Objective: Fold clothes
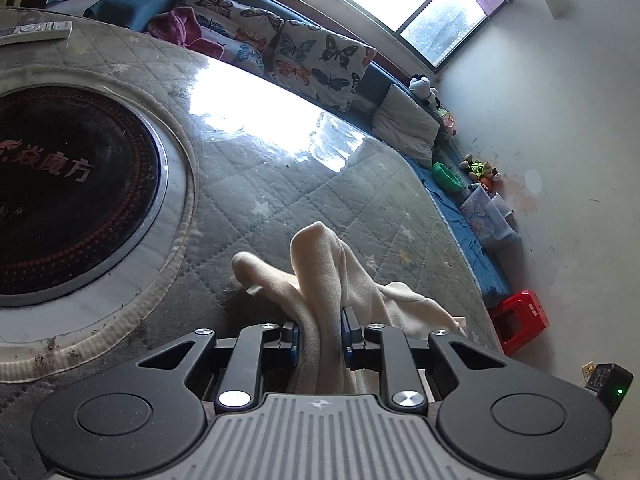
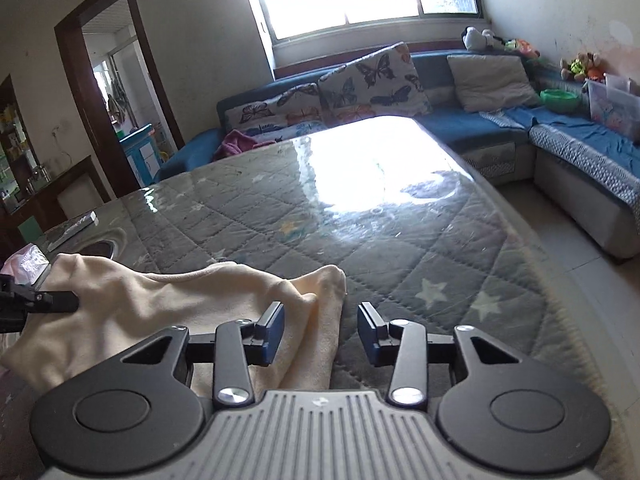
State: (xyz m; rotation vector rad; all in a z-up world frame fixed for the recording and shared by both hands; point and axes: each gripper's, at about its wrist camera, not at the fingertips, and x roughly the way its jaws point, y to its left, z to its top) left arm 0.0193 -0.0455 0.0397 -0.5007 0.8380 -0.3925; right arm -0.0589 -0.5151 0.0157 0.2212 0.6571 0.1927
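Left claw (image 1: 320, 334): clenched on a bunched fold of the cloth (image 1: 316, 276), pads pressing it from both sides; cloth rises in a soft hump past the fingertips. Right claw (image 2: 321, 332): released, jaws standing apart, nothing pinched; a corner of the cloth (image 2: 180, 300) lies under and just beside its left pad (image 2: 274, 332), the right pad over bare table.

Cloth: cream, fleece-like, lying on the near part of the table (image 2: 360, 232), partly lifted at the left claw. The left claw's tip shows at the left edge of the right view (image 2: 60, 303), sunk into the cloth.

Handling, judged: light, limp, no stiffness; drapes and creases wherever unsupported, so it will sag between two grip points. Nap looks grippy, but the table cover is glossy, so the cloth may slide if dragged. Not fragile. Best hold: edges or corners, thin layers; thick bunch spreads the jaws.

Room: table broad and bare ahead. Burner (image 1: 60, 200), a round dark plate, sits left of the cloth in the left view; keep the cloth off it. Remote (image 1: 36, 30) far corner, well apart. Table's right edge near in the right view, floor below; sofa (image 2: 500, 128) beyond. Cloth could slip off that edge.
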